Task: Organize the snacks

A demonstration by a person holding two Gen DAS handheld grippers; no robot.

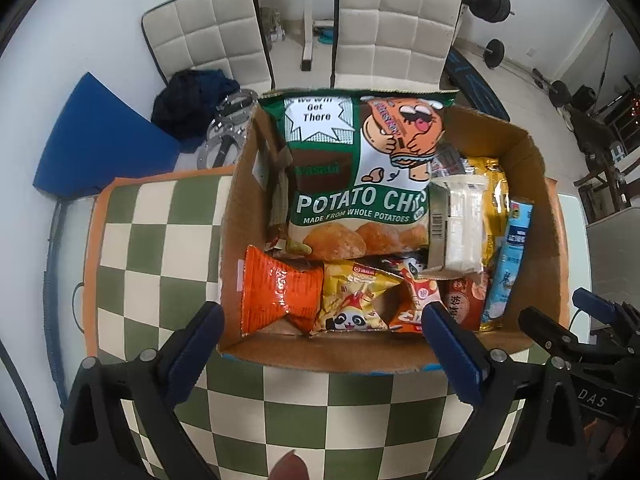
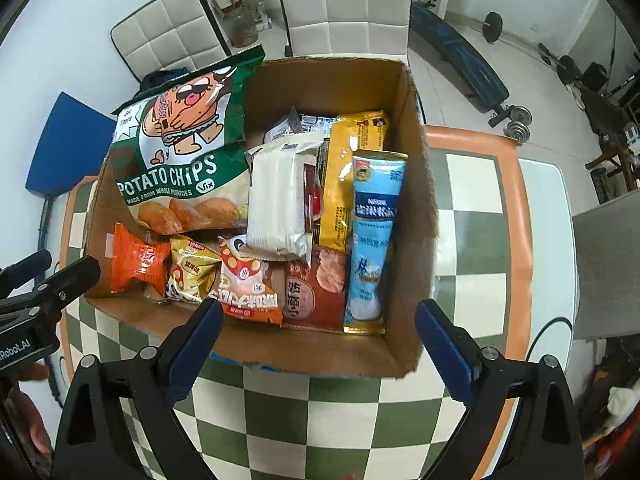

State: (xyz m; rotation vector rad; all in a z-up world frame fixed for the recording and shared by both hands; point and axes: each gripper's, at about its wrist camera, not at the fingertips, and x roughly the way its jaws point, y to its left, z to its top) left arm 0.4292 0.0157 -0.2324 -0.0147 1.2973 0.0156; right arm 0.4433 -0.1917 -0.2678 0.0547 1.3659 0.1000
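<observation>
1. Left tool (image 1: 320, 318): jaws spread wide, nothing between them, pads touching nothing. It hangs over the near edge of the cardboard box (image 1: 536, 184).
2. Right tool (image 2: 318, 314): same, wide apart and empty, above the box's near wall.
3. Each tool shows at the edge of the other's view, side by side, apart.
4. Box sits on the desk (image 1: 160, 248), on a green-and-cream checked cover. All snacks are inside it.
5. Potato chips bag (image 1: 352, 176): tilted against the back-left wall, top sticking above the rim.
6. Front row: orange packet (image 1: 276, 292), yellow panda packet (image 1: 352, 300), mushroom-print packet (image 2: 248, 280), red-brown biscuit pack (image 2: 316, 288).
7. Right side: white wrapped pack (image 2: 280, 196) lying on top, yellow bag (image 2: 352, 168) under it, light blue pouch (image 2: 372, 240) along the right wall.
8. Hard to read: small wrappers at the back are mostly covered; the biscuit pack's upper part is hidden; box floor barely visible.
</observation>
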